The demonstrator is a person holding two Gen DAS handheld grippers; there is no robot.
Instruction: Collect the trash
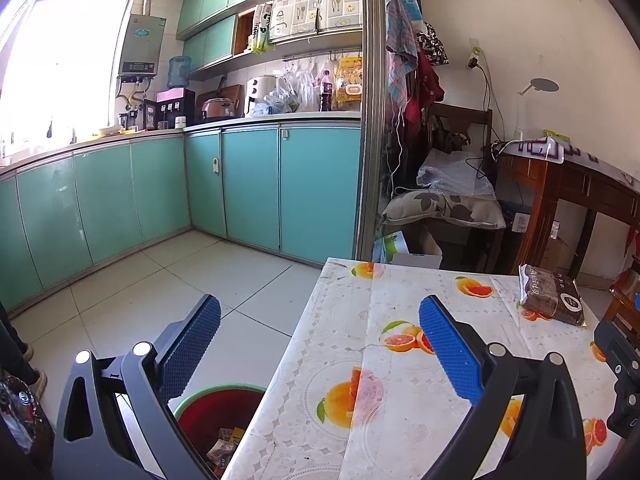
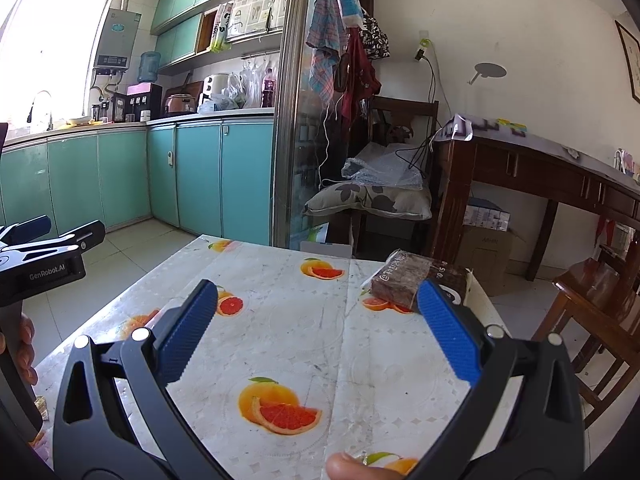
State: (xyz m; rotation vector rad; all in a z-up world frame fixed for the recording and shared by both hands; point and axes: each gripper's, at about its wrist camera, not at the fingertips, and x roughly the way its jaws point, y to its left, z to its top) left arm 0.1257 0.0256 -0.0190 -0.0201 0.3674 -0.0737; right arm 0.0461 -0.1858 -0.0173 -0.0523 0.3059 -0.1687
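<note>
Holding both claws wide open and empty, you are hovering the left claw (image 1: 320, 344) beside the worktop (image 1: 400, 420) over the red bin (image 1: 216, 412), while the brown packet (image 2: 416, 280) is lying just past your right claw (image 2: 318, 324).

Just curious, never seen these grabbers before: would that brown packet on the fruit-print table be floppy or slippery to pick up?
The brown packet looks blocky, so probably fairly firm. Its wrapper seems glossy with a crimped end, so likely crinkly and a little slippery. Lying flat, it shouldn't roll.
</note>
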